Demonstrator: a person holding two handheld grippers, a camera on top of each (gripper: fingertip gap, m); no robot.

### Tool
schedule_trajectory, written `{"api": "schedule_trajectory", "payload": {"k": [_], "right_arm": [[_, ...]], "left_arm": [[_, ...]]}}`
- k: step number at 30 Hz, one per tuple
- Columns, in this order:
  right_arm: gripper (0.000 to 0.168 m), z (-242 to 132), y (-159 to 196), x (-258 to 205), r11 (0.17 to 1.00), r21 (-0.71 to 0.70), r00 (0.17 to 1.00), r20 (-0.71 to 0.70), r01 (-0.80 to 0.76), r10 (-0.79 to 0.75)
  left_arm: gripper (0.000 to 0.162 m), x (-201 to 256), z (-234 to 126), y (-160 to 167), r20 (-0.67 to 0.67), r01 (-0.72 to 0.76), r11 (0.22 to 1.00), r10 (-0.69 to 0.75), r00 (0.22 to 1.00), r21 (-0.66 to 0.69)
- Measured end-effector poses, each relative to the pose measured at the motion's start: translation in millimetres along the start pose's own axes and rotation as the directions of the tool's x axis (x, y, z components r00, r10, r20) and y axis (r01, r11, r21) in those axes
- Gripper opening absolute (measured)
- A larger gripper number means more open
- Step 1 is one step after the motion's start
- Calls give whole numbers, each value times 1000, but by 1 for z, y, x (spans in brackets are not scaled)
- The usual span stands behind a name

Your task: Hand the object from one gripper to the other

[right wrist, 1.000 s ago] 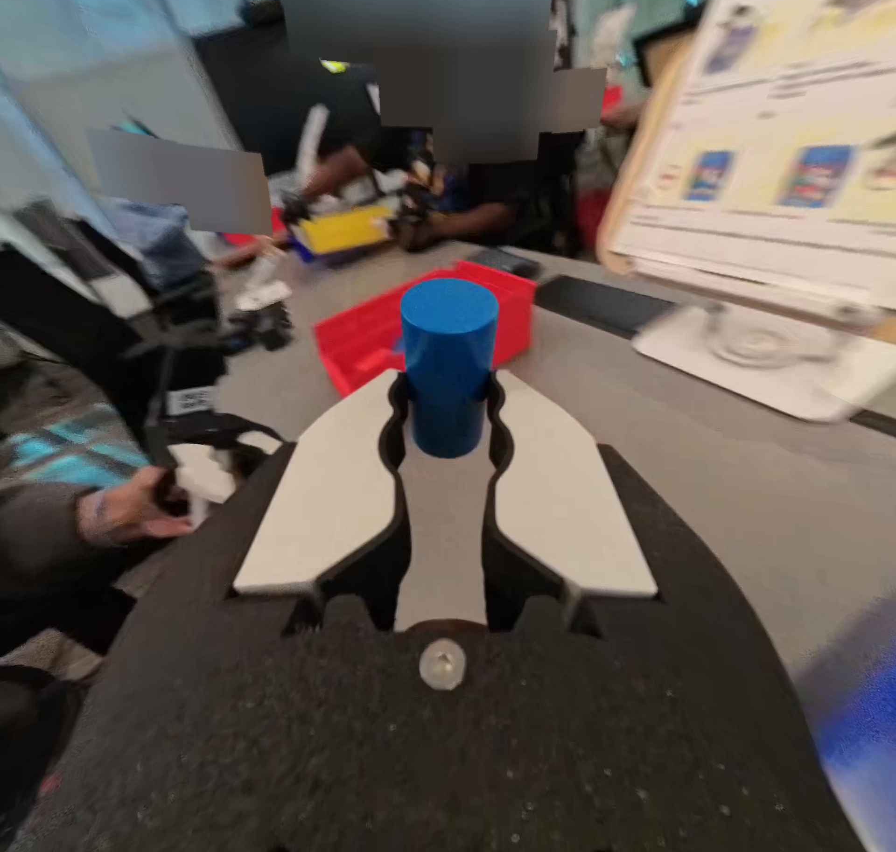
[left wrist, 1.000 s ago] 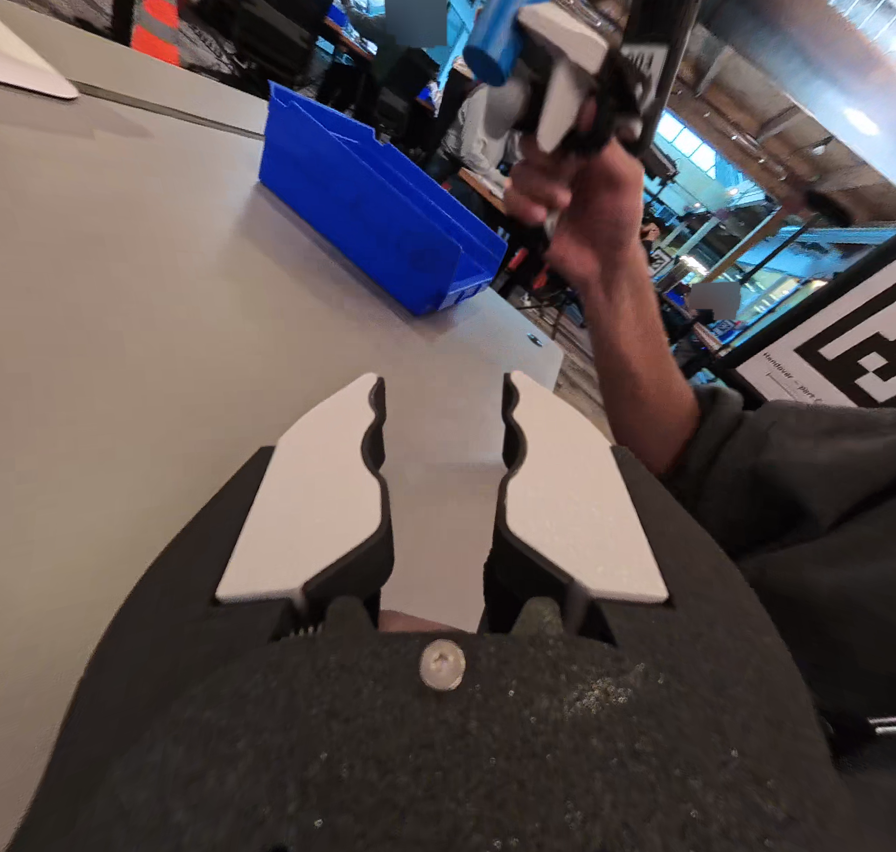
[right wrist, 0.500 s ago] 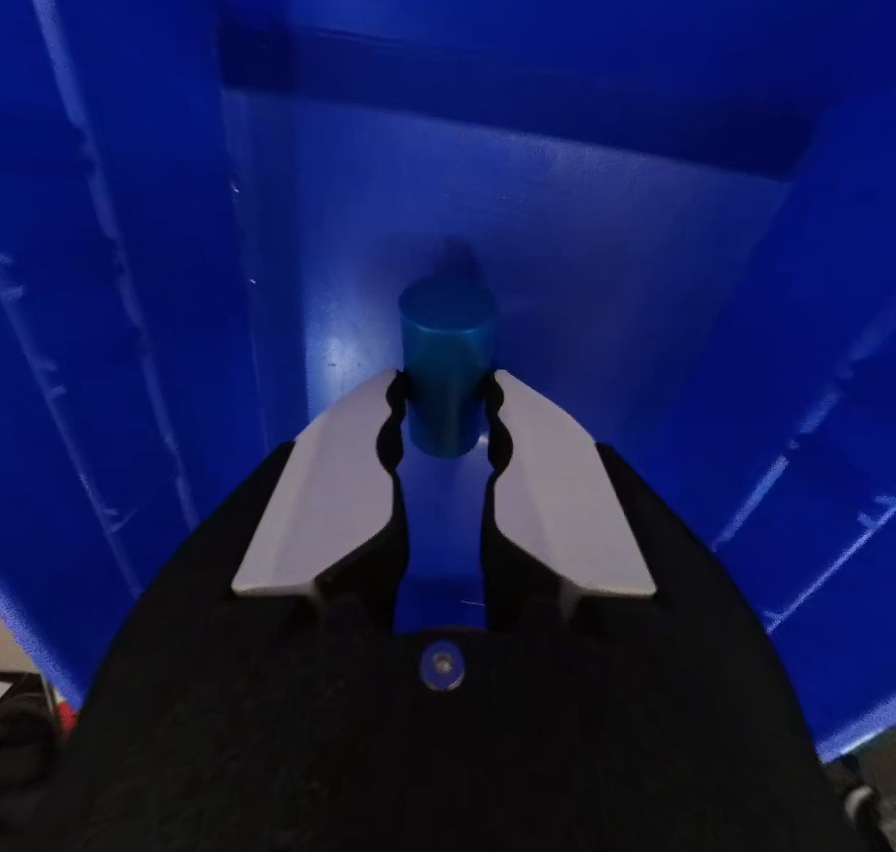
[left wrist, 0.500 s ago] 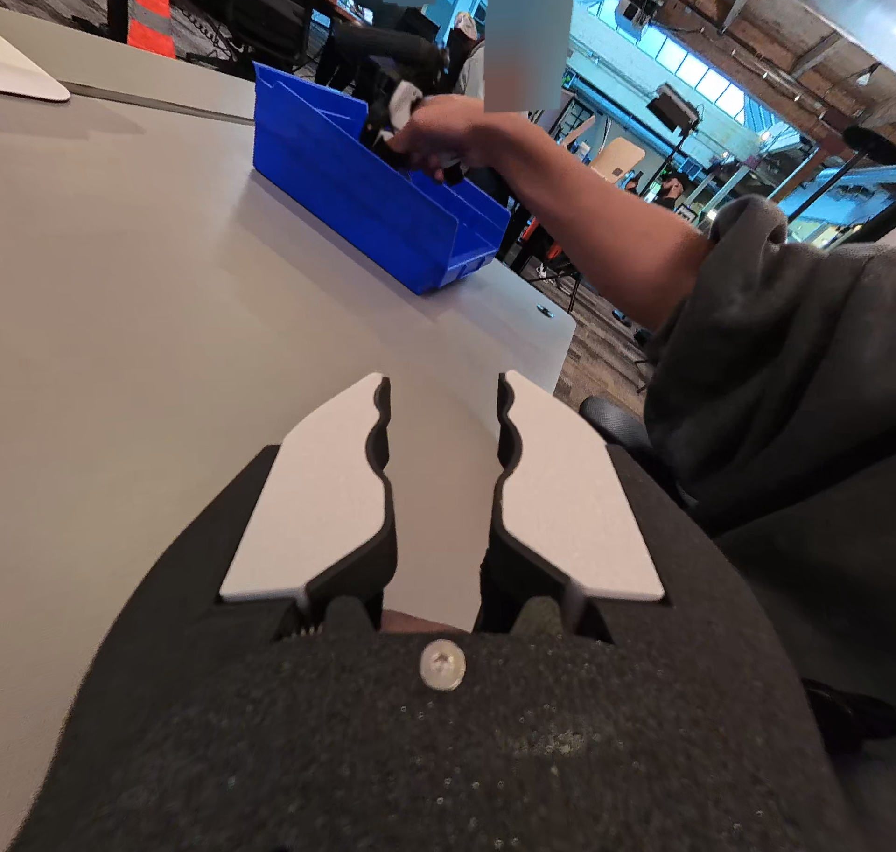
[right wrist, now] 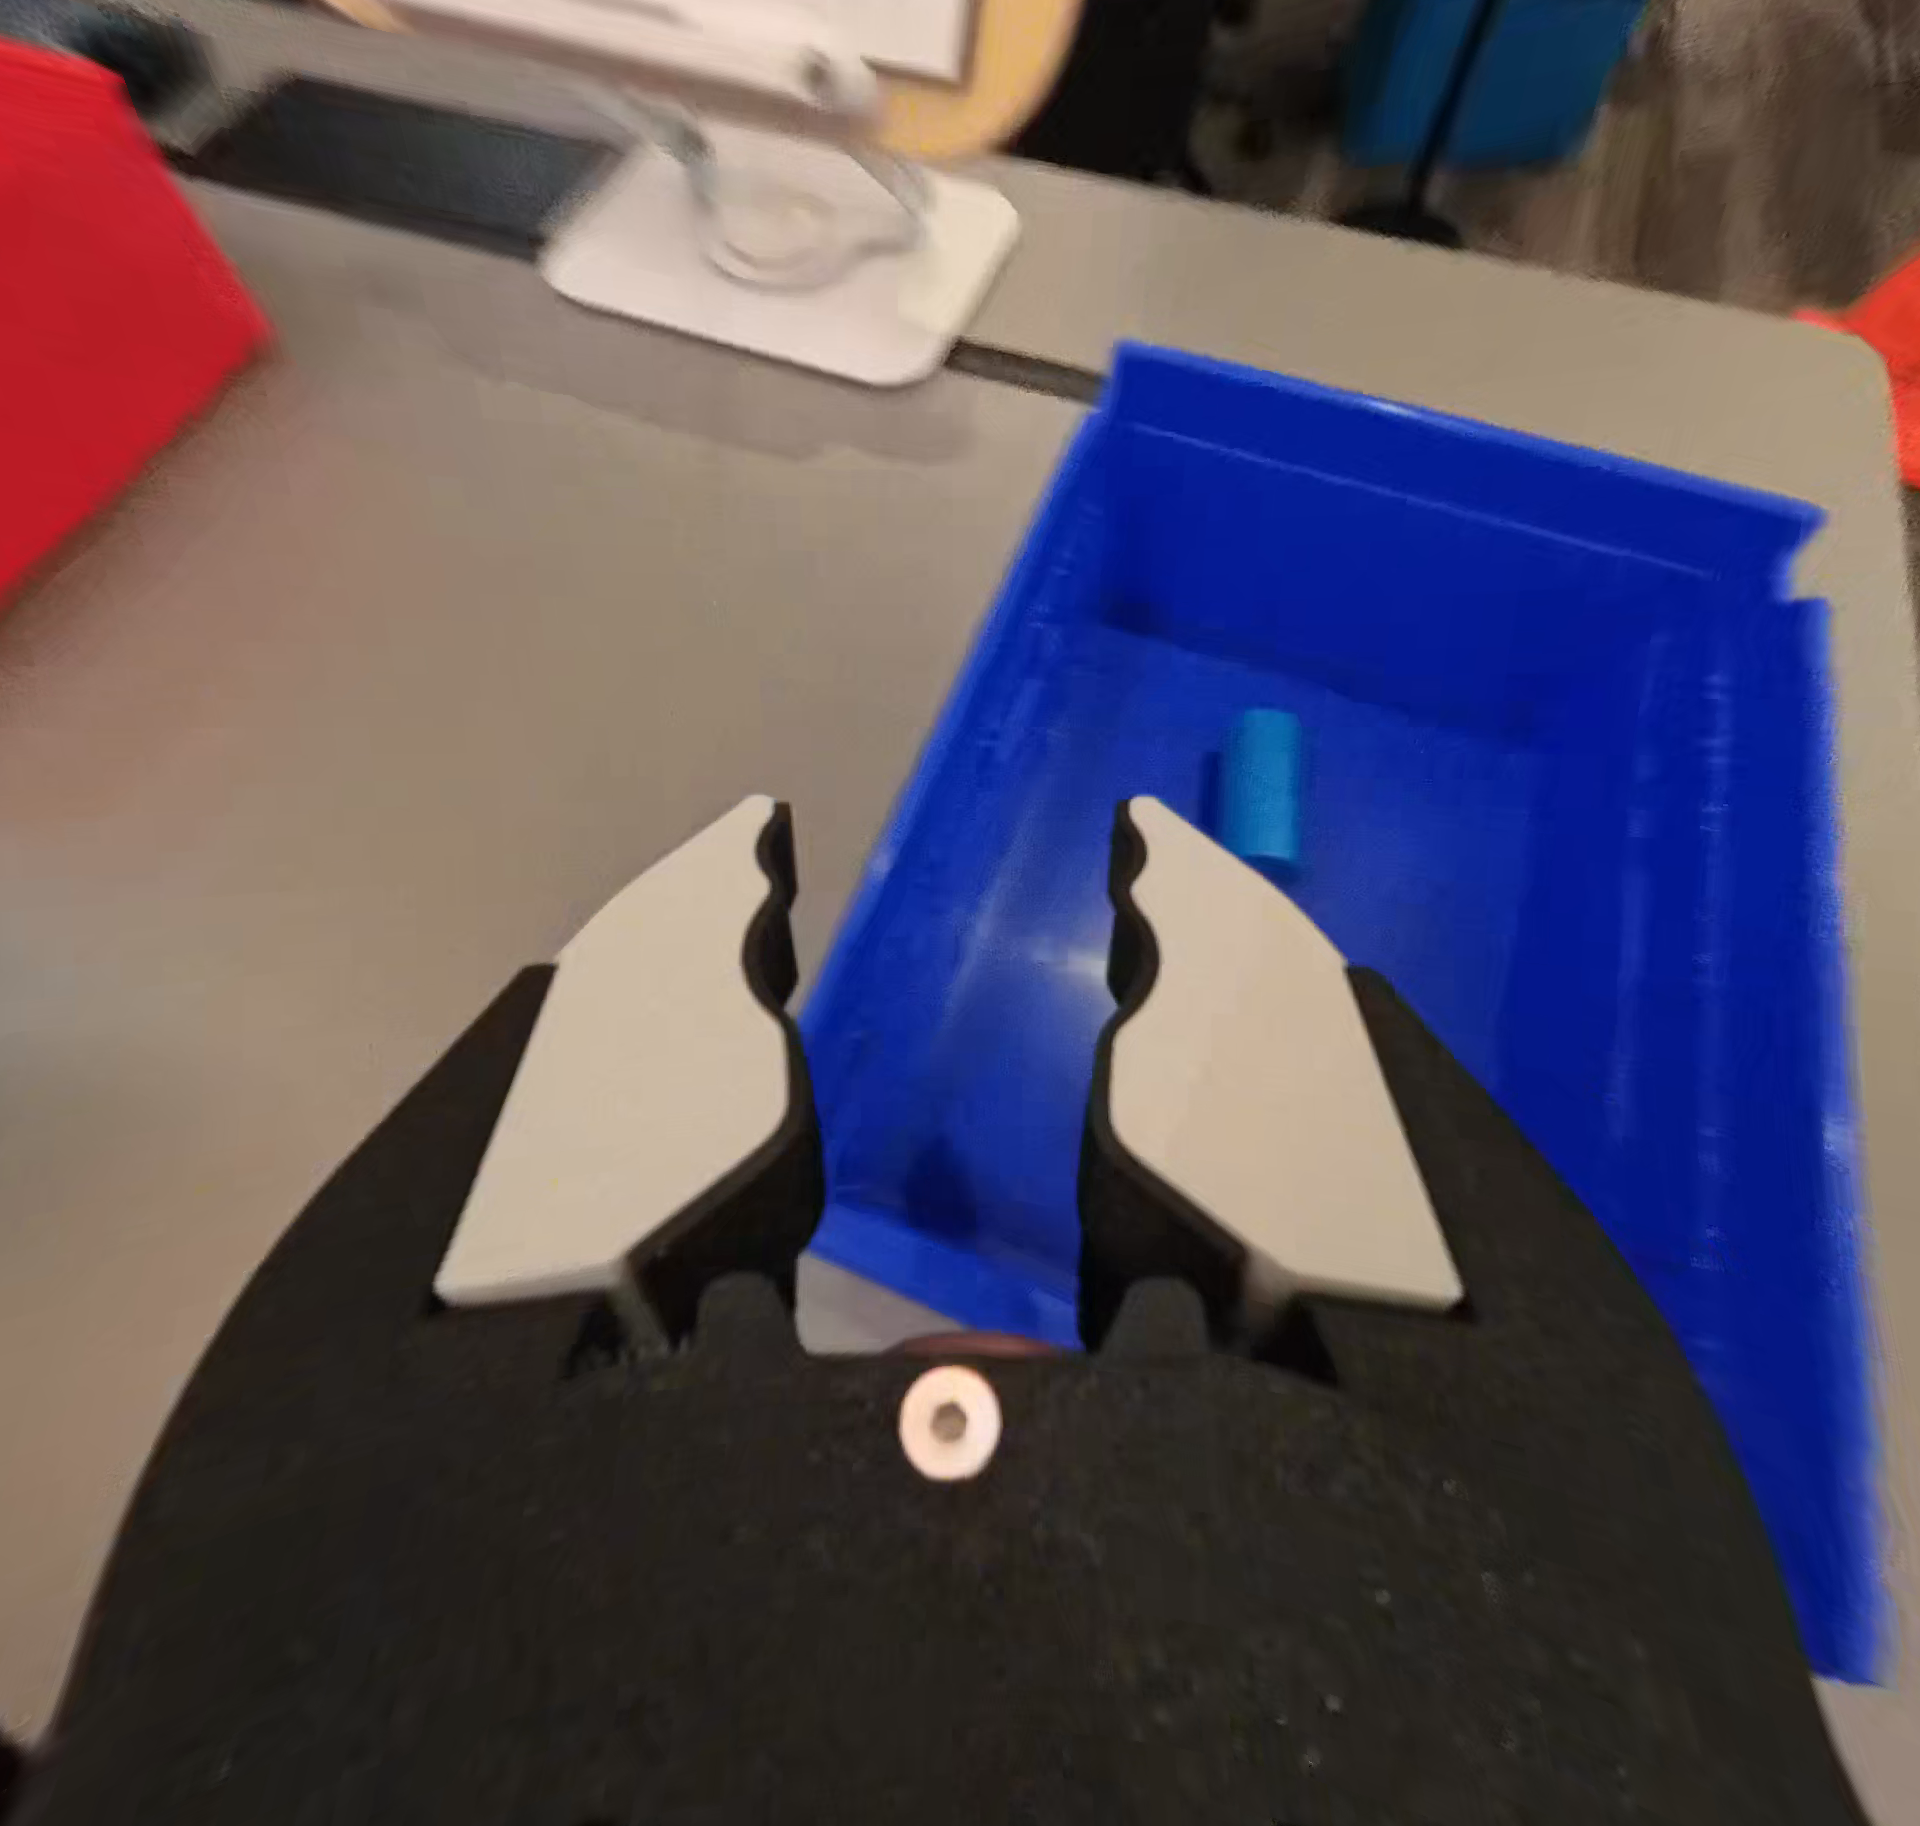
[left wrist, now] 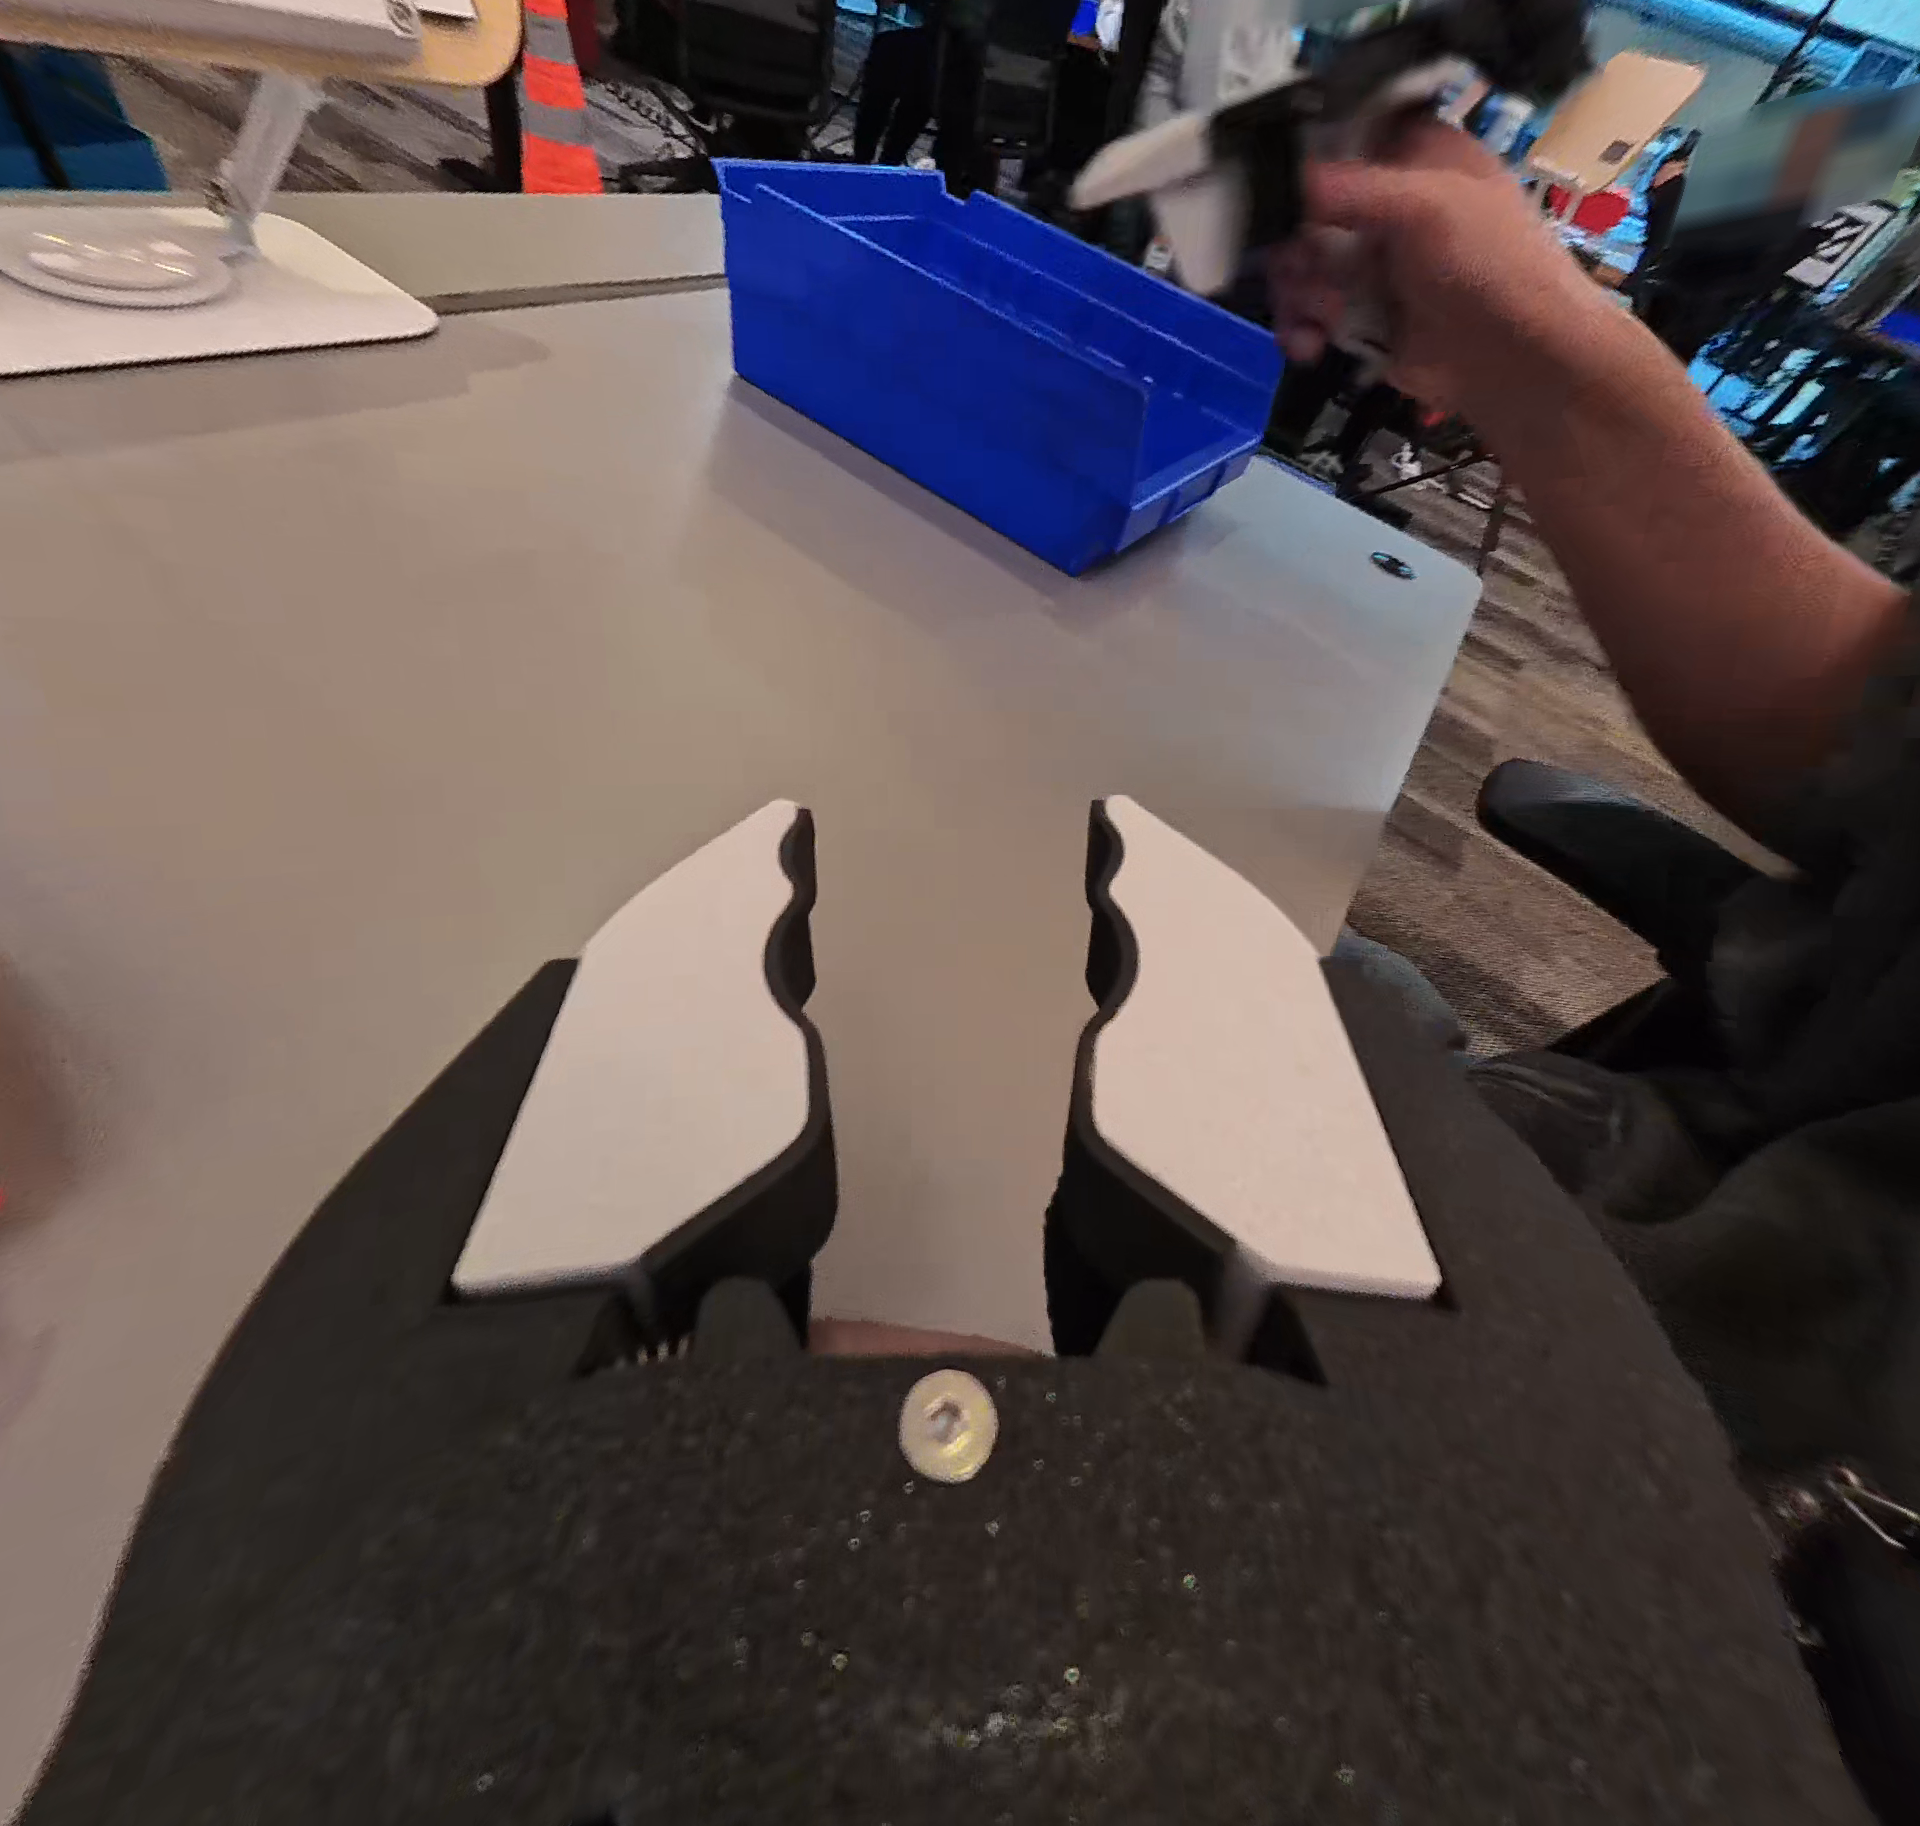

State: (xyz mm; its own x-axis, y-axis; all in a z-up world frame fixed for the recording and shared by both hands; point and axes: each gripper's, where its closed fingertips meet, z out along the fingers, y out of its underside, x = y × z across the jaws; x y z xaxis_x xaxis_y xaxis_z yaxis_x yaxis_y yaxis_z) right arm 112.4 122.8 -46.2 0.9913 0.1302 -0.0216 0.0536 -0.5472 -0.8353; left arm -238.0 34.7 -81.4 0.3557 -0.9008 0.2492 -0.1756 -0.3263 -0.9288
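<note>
In the left wrist view, the left hand-held gripper (left wrist: 948, 841) fills the lower half of the frame, its two white fingers (left wrist: 665, 1049) spread apart with only bare grey table (left wrist: 416, 633) showing in the gap. It holds nothing and touches nothing visible. Beyond it, in the upper middle of the frame, a blue bin (left wrist: 987, 363) stands on the table near the far right corner. In the upper right, a person's hand (left wrist: 1423, 270) holds the right hand-held gripper (left wrist: 1153, 187) in the air above and to the right of the bin; it is blurred there, so its opening cannot be judged from this view.

The right wrist view settles that: the right hand-held gripper (right wrist: 948, 831) has its fingers well apart and empty, with the near left wall and floor of the blue bin (right wrist: 1714, 1049) seen through the gap. The blue cylinder (right wrist: 1262, 800) lies inside the bin on its floor, just above and right of the right fingertip in the frame, clear of both fingers. At the upper middle a white stand base (right wrist: 790, 259) sits on the table, and a red bin (right wrist: 94, 290) shows at the left edge.
</note>
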Motion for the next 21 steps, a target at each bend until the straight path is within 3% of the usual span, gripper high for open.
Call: {"api": "schedule_trajectory", "payload": {"k": [3,7,9,11,14,18,21], "right_arm": [[49,-50,33,-79,953,272,983,160,-134,93],[59,-58,105,-135,950,277,978,188,-142,91],[59,-59,117,-146,952,282,976,207,-120,62],[59,-58,117,-155,951,296,970,241,-96,23],[60,-51,119,-162,957,284,962,271,-66,-14],[64,-46,122,-160,954,268,956,290,-136,55],[64,-49,116,-155,949,301,970,240,-99,25]], "left_arm": [[49,-17,-6,-2,61,66,998,-65,996,-19],[46,-65,-33,-26,183,161,987,-155,971,-21],[46,-89,-49,-45,199,90,993,-72,977,-78],[45,-119,-60,-65,201,-107,977,145,969,-186],[47,-187,-60,-81,237,-273,883,379,894,-383],[51,-256,-31,-62,141,-223,773,373,917,-594],[51,-298,-15,-29,90,-209,596,431,898,-775]]}}
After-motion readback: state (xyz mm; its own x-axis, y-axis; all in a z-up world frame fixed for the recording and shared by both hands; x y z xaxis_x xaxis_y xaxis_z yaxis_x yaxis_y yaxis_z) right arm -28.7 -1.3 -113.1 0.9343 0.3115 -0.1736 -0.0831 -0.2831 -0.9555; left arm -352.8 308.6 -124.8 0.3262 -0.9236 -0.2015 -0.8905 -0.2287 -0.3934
